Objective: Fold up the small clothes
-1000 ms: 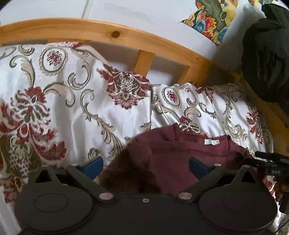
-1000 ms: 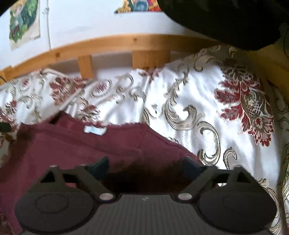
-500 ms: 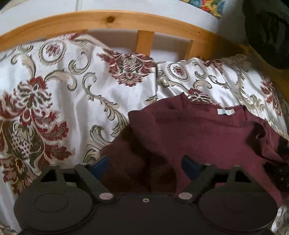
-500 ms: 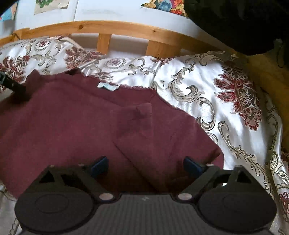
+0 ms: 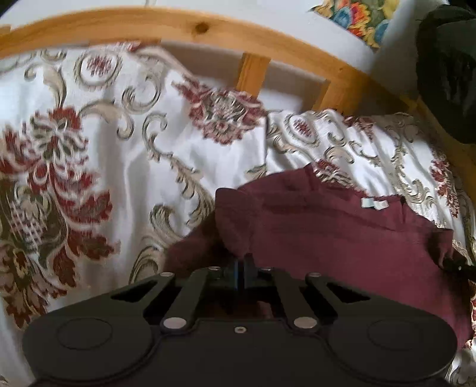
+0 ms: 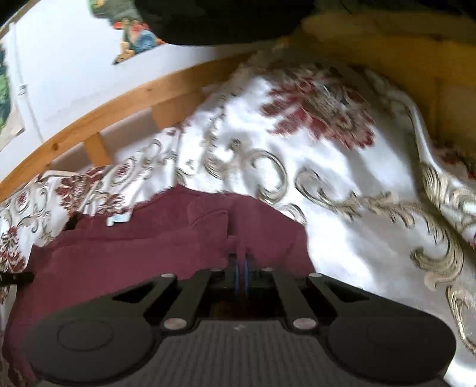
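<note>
A small maroon garment [image 5: 342, 238] lies on a white bedspread with red and gold flowers [image 5: 119, 154]. Its pale label [image 5: 374, 204] shows at the far edge. My left gripper [image 5: 240, 263] is shut on the garment's left part, where the cloth bunches up between the blue pads. In the right wrist view the same maroon garment [image 6: 134, 253] spreads to the left, and my right gripper [image 6: 241, 262] is shut on a raised fold at its right edge. The other gripper's black tip [image 6: 15, 278] shows at the far left.
A wooden bed rail [image 5: 253, 44] with slats runs along the far side, a white wall with colourful pictures [image 5: 357, 18] behind it. A dark bundle [image 5: 446, 68] sits at the right end. A yellow-brown board [image 6: 416, 65] borders the bedspread [image 6: 342, 208] on the right.
Both grippers have gone from wide open to shut, each pinching maroon cloth. The right wrist view has rolled, so the bed rail now slants, and both views have dropped closer to the garment.
</note>
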Available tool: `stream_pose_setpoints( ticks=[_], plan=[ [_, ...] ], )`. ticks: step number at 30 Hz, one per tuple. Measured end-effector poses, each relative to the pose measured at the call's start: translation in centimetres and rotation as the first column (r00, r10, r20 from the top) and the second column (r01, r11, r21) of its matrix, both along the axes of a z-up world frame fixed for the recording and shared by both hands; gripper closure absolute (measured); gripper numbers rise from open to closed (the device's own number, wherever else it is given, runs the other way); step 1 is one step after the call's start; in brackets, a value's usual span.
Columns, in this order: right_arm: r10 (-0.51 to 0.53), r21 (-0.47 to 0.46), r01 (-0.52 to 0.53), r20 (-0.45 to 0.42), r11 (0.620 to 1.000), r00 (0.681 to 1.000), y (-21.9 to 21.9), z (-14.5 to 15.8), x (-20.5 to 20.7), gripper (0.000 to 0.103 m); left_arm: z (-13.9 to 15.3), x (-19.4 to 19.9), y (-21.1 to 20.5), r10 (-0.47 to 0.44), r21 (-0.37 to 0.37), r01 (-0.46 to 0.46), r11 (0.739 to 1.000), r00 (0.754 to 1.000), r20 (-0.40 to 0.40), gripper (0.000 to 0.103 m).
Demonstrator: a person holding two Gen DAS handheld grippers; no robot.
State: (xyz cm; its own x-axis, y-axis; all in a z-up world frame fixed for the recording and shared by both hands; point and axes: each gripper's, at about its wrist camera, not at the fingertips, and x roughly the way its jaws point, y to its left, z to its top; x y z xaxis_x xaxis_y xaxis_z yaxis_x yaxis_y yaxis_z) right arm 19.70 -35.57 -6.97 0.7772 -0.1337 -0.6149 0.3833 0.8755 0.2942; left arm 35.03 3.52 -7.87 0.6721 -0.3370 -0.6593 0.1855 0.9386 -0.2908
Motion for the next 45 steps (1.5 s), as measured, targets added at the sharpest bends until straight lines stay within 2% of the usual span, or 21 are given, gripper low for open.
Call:
stream_pose_setpoints(
  ticks=[4, 9, 12, 14, 16, 17, 18, 19, 20, 22, 24, 25, 27, 29, 31, 33, 35, 38, 40, 45],
  plan=[
    [-0.031, 0.020, 0.031, 0.001, 0.999, 1.000, -0.2, -0.3, 0.0, 0.099, -0.3, 0.2, 0.6, 0.016, -0.024, -0.017, 1.000, 1.000, -0.021, 0.100],
    [-0.011, -0.035, 0.012, 0.033, 0.999, 0.999, 0.0, 0.9, -0.2, 0.099, 0.7, -0.4, 0.4, 0.006, -0.015, -0.006, 1.000, 1.000, 0.012, 0.101],
    [0.026, -0.085, -0.030, -0.039, 0.996, 0.999, 0.6, 0.6, 0.5, 0.096, 0.2, -0.2, 0.1, -0.002, 0.008, 0.002, 1.000, 1.000, -0.009, 0.099],
    [0.012, -0.124, -0.021, -0.077, 0.992, 0.997, 1.0, 0.1, 0.4, 0.091, -0.1, 0.0, 0.2, -0.002, -0.002, 0.002, 1.000, 0.999, -0.042, 0.093],
    [0.008, -0.150, -0.019, -0.072, 0.989, 0.997, 1.5, 0.2, -0.1, 0.083, 0.1, -0.1, 0.5, 0.010, -0.025, -0.011, 1.000, 0.999, -0.047, 0.081],
    [0.009, -0.173, -0.022, -0.073, 0.985, 0.997, 1.8, 0.3, -0.4, 0.074, 0.3, -0.3, 0.6, 0.015, -0.033, -0.017, 0.999, 0.999, -0.040, 0.076],
    [0.013, -0.203, -0.027, -0.072, 0.979, 0.997, 2.2, 0.6, -0.8, 0.067, 0.6, -0.4, 0.8, 0.025, -0.034, -0.026, 0.999, 0.999, -0.032, 0.066],
    [0.014, -0.225, -0.028, -0.066, 0.974, 0.998, 2.5, 0.9, -1.1, 0.063, 0.9, -0.7, 0.9, 0.038, -0.031, -0.039, 0.999, 0.999, -0.022, 0.055],
    [0.017, -0.233, -0.030, -0.058, 0.972, 0.998, 2.9, 1.1, -1.5, 0.058, 1.2, -1.0, 0.9, 0.050, -0.026, -0.050, 0.998, 0.999, -0.015, 0.050],
    [0.029, -0.243, -0.041, -0.053, 0.969, 0.998, 3.9, 1.3, -2.5, 0.047, 1.7, -1.8, 1.0, 0.071, -0.011, -0.071, 0.997, 0.997, -0.001, 0.030],
    [0.036, -0.279, -0.049, -0.051, 0.959, 0.998, 5.1, 1.2, -3.5, 0.031, 2.0, -2.7, 0.8, 0.068, 0.012, -0.068, 0.998, 0.998, -0.002, 0.024],
    [0.030, -0.301, -0.044, -0.052, 0.953, 0.998, 5.6, 1.0, -4.1, 0.029, 2.0, -3.3, 0.7, 0.061, 0.023, -0.061, 0.998, 0.998, -0.002, 0.021],
    [-0.006, -0.345, -0.016, -0.062, 0.938, 0.998, 6.3, 0.7, -5.1, 0.026, 1.6, -4.5, 0.3, 0.035, 0.065, -0.035, 0.997, 0.999, -0.003, 0.016],
    [-0.078, -0.397, 0.031, -0.104, 0.917, 0.992, 6.7, -0.2, -5.6, 0.024, 0.7, -5.5, -0.3, 0.028, 0.147, -0.024, 0.989, 0.999, -0.024, 0.016],
    [-0.130, -0.402, 0.073, -0.117, 0.913, 0.985, 6.3, -0.8, -6.3, 0.020, -0.3, -5.8, -1.0, 0.018, 0.216, -0.004, 0.976, 0.998, -0.064, 0.016],
    [-0.153, -0.421, 0.094, -0.108, 0.902, 0.982, 6.3, -1.2, -6.9, 0.016, -0.9, -5.7, -1.3, 0.011, 0.256, 0.008, 0.967, 0.998, -0.069, 0.016],
    [-0.163, -0.437, 0.105, -0.099, 0.894, 0.982, 6.5, -1.1, -7.1, 0.015, -1.0, -5.4, -1.2, 0.016, 0.257, 0.005, 0.966, 0.997, -0.078, 0.015],
    [-0.196, -0.433, 0.150, -0.063, 0.889, 0.979, 6.7, -0.4, -7.6, 0.014, -0.4, -5.8, -0.5, 0.042, 0.211, -0.019, 0.977, 0.994, -0.105, 0.016],
    [-0.184, -0.412, 0.154, -0.036, 0.898, 0.982, 6.5, 0.1, -7.6, 0.010, 0.4, -6.4, -0.2, 0.058, 0.191, -0.036, 0.981, 0.993, -0.106, 0.013],
    [-0.129, -0.424, 0.106, -0.027, 0.899, 0.991, 5.9, 1.4, -3.3, 0.003, 2.0, -8.9, 0.0, 0.065, 0.160, -0.046, 0.986, 0.991, -0.116, 0.001]
  ],
)
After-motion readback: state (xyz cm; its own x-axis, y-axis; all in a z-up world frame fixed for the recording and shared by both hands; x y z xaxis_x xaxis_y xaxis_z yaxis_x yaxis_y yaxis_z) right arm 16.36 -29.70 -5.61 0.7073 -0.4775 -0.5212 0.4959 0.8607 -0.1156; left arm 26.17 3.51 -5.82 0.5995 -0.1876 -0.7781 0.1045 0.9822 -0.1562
